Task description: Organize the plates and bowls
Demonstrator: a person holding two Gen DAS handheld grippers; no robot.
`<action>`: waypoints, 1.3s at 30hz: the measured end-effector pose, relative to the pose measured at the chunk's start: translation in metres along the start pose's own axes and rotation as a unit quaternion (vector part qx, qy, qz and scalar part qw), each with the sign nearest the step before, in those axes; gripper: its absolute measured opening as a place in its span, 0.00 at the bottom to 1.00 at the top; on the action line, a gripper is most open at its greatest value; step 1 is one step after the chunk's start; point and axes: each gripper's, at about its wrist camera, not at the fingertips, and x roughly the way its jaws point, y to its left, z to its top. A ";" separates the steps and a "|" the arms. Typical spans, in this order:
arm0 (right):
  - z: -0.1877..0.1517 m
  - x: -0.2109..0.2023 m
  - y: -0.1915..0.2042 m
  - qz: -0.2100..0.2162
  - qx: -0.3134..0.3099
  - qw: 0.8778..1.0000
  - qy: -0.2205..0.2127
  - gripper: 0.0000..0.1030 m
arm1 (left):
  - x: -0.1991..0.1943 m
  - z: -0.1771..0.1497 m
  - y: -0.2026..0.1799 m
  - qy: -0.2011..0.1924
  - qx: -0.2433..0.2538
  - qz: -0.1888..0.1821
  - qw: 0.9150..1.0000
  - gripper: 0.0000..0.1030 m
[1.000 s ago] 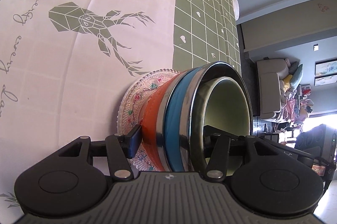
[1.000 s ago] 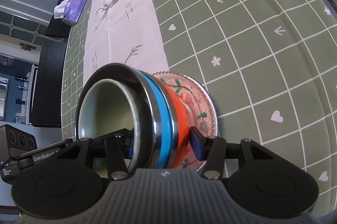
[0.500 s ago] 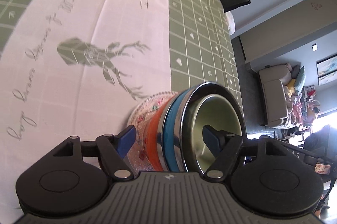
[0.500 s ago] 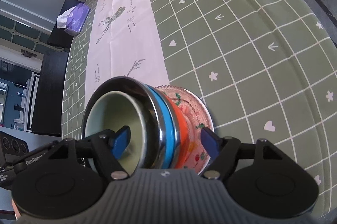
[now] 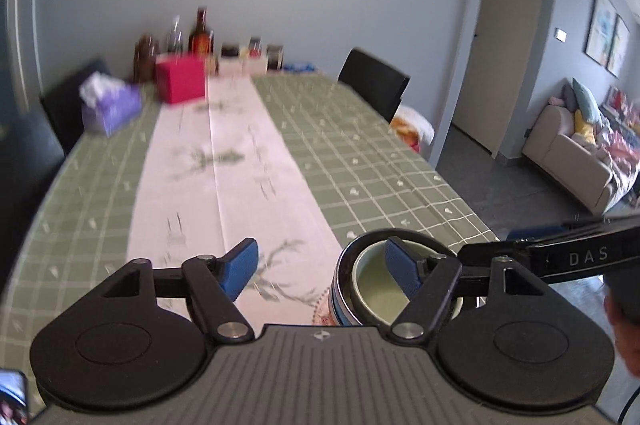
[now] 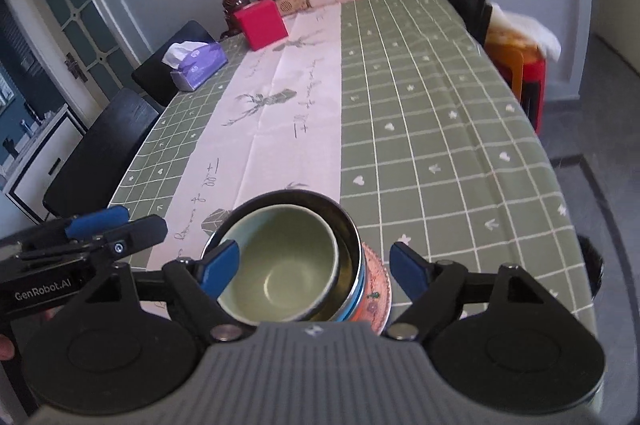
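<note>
Nested for compactness: pale green bowl [image 6: 280,265] inside steel bowl [image 6: 348,245], over blue and orange bowls, on patterned glass plate [image 6: 378,289], near surface [image 6: 440,129] edge. Below and between right gripper [image 6: 314,267], spread and widening, gripping nothing. Left gripper [image 5: 320,265] alongside, narrowing slightly, empty.

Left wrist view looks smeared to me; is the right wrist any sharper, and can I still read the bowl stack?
Left wrist: motion blur smears the runner and bottles; fisheye bends the table edges. Right wrist: sharper, the green bowl and the plate under the stack read clearly, soft even daylight, no strong glare.
</note>
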 end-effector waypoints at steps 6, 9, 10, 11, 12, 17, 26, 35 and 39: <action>-0.030 -0.043 0.025 -0.039 -0.086 0.990 -0.103 0.86 | -0.045 -0.013 -0.023 -0.093 0.067 0.037 0.993 0.76; -0.046 -0.056 0.029 -0.042 -0.084 0.987 -0.131 0.86 | -0.060 -0.022 -0.031 -0.127 0.079 0.060 0.987 0.77; -0.053 -0.060 0.031 -0.042 -0.080 0.986 -0.139 0.86 | -0.063 -0.025 -0.033 -0.133 0.075 0.065 0.986 0.77; -0.059 -0.063 0.033 -0.043 -0.079 0.985 -0.144 0.86 | -0.067 -0.029 -0.035 -0.138 0.067 0.070 0.986 0.77; -0.066 -0.065 0.036 -0.046 -0.081 0.984 -0.150 0.86 | -0.070 -0.033 -0.037 -0.140 0.062 0.073 0.985 0.77; -0.103 -0.065 0.046 -0.079 -0.091 0.978 -0.169 0.86 | -0.077 -0.062 -0.046 -0.148 0.062 0.097 0.982 0.89; -0.158 -0.070 0.060 -0.111 -0.079 0.974 -0.178 0.87 | -0.081 -0.112 -0.050 -0.096 0.039 0.126 0.987 0.89; -0.196 -0.071 0.069 -0.112 -0.063 0.979 -0.161 0.89 | -0.079 -0.154 -0.050 -0.035 0.008 0.138 0.990 0.89; -0.206 -0.073 0.069 -0.123 -0.060 0.978 -0.160 0.91 | -0.084 -0.161 -0.050 -0.028 -0.002 0.146 0.989 0.89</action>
